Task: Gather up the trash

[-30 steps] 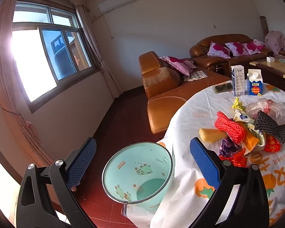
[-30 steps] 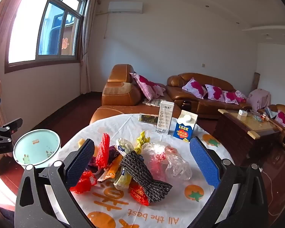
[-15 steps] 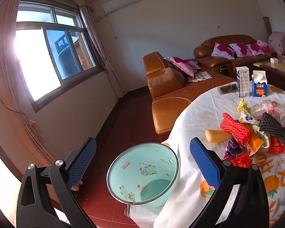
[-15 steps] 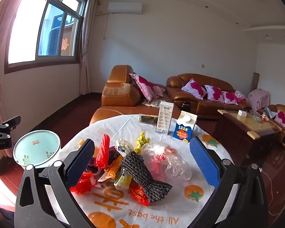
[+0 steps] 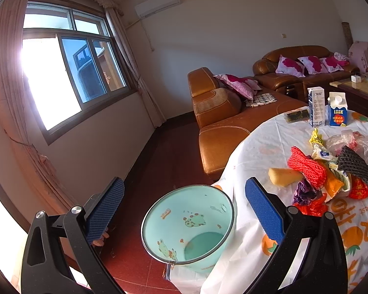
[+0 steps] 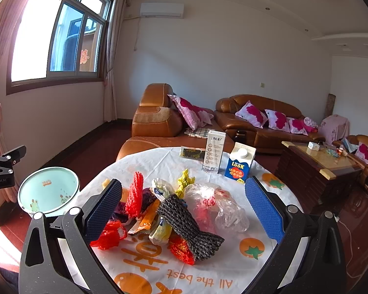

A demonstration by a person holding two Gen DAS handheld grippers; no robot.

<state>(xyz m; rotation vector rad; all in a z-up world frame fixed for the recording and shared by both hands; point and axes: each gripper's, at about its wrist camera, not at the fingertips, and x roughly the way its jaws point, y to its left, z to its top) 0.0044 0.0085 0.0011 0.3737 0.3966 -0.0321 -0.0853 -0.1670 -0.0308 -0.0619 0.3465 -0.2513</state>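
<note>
Fingers on both grippers stand wide apart and hold nothing. The left gripper (image 5: 184, 210) hangs over the floor beside the worktop's edge, its blue pads framing the bin (image 5: 187, 225), a pale green pail with cartoon prints and a metal rim. The bin stands on the red floor (image 5: 159, 161), touching the hanging tablecloth (image 5: 252, 152), and looks empty.

The right gripper (image 6: 184, 208) hovers above the worktop (image 6: 159, 164), its pads either side of the trash pile (image 6: 174, 210). In that pile a dark foam net (image 6: 186, 223) lies on top at the near side, over a red wrapper (image 6: 181, 250). A clear bag (image 6: 220, 208) sits just right of it, a red net (image 6: 134, 191) stands up on the left, and a yellow wrapper (image 6: 185, 181) pokes up behind. An orange wrapper (image 6: 147, 220) and a red bag (image 6: 109, 235) lie at the near left, the red bag partly behind the left pad. From the left wrist view a yellow wedge (image 5: 283, 176) lies at the pile's edge nearest the bin.

Beyond the pile, well apart from it, a white carton (image 6: 214, 154) and a blue carton (image 6: 240, 164) stand upright side by side, with a flat dark packet (image 6: 192, 152) just left of them. Brown sofas (image 6: 159, 122) with pink cushions sit behind the worktop.
</note>
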